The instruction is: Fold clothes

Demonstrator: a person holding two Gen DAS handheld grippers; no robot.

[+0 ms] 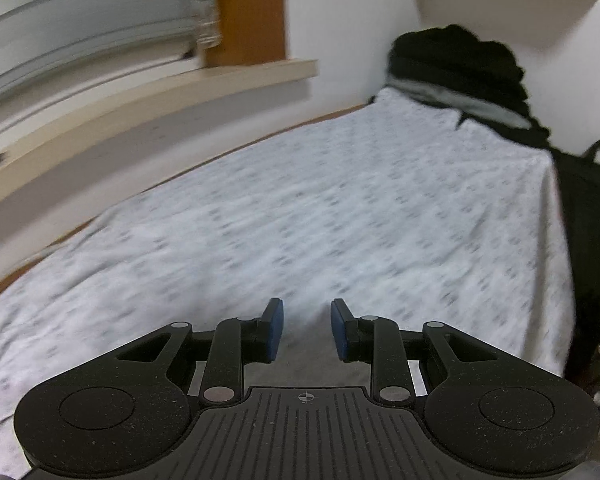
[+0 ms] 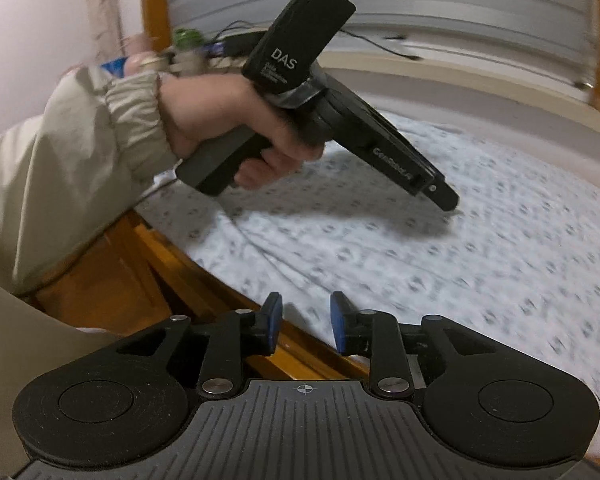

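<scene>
Your left gripper [image 1: 307, 330] is nearer the dark clothes [image 1: 456, 64] at the bed's [image 1: 260, 220] far corner; both jaws narrow, empty.

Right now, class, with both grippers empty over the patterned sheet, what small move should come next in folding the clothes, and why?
Probably carry the left gripper toward the heap of black and grey clothes at the far end of the white patterned bed sheet. Both its jaws and the right gripper's stand apart with nothing between them, and no garment lies spread out yet.
</scene>
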